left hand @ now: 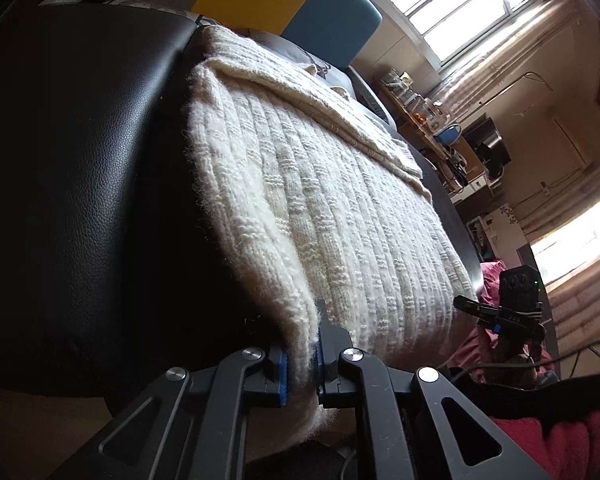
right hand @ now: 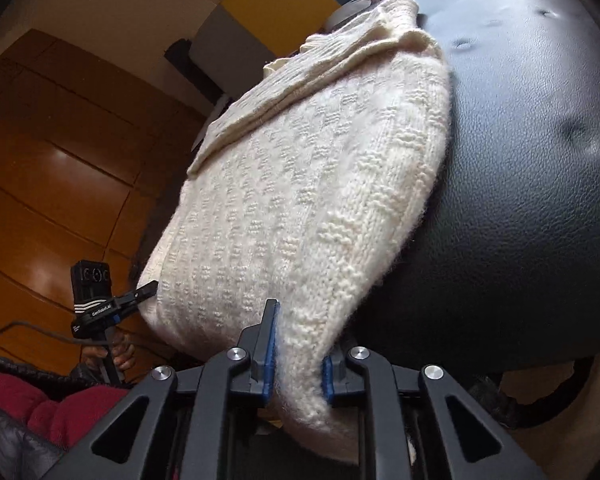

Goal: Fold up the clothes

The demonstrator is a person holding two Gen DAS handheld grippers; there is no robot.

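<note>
Cream knitted sweater lies spread over a black leather seat, which serves as the folding surface. The sweater is the landmark for all that follows.

Left gripper: at the sweater's near hem corner, on the side toward the bare leather in the left wrist view. Both blue pads are pressed onto the knit, which bunches between them and hangs out below. Closed on the sweater.

Right gripper: at the sweater's other near hem corner. The wool is pinched between its blue pads, with a fold trailing beneath. Also clamped on the sweater.

Each gripper shows small in the other's view, at the sweater's opposite lower edge, and a hand grips the left tool's handle.

Why held so, as a judgement: a grip at each hem corner keeps the lower edge taut and level, so the hem can travel as one straight line rather than sag in the middle.

At the sweater's far end a layer of knit already lies doubled across the body, probably a sleeve or the neck portion turned inward. That narrows the garment, fitting a lengthwise fold of hem toward collar.

The sweater's near edge overhangs the seat front, which leaves room for the pads to get under it
</note>
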